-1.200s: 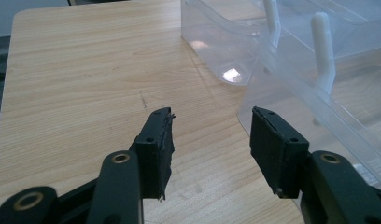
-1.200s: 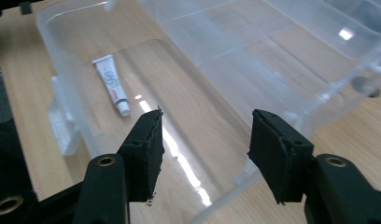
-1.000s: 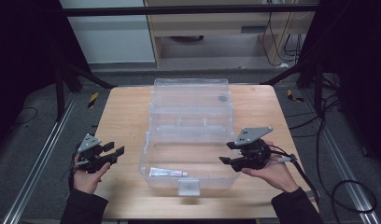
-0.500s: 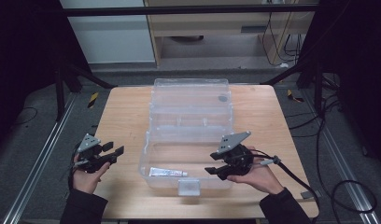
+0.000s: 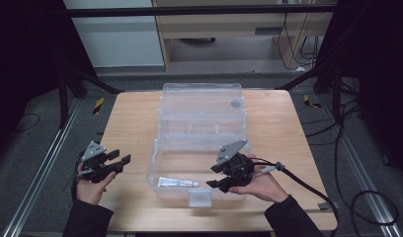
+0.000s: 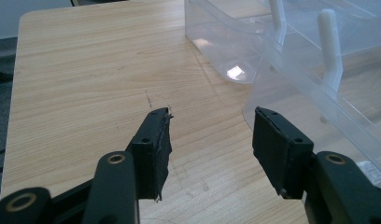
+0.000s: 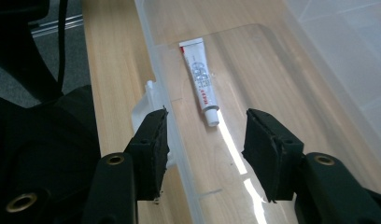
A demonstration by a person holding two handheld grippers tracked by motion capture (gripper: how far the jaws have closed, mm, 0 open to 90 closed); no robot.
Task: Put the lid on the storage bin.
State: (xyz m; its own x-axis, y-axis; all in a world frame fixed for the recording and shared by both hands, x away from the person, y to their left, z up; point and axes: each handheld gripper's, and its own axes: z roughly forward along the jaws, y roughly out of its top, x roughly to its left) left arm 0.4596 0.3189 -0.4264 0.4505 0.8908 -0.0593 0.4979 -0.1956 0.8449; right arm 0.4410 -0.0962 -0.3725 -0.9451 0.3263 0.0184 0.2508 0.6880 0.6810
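The right gripper (image 5: 220, 180) hangs over the front part of the clear plastic box (image 5: 199, 106), pointing toward the white tube (image 5: 178, 182) that lies flat on the box floor near the front wall. Its jaws have just been closing but stand apart with nothing between them; the tube (image 7: 201, 80) lies just ahead of the gap, cap end nearest. One jaw appears to sit over the box's front rim, though the angle makes this uncertain. The left gripper (image 5: 118, 162) is held over the wooden table (image 5: 130, 118), left of the box, jaws parted and empty.
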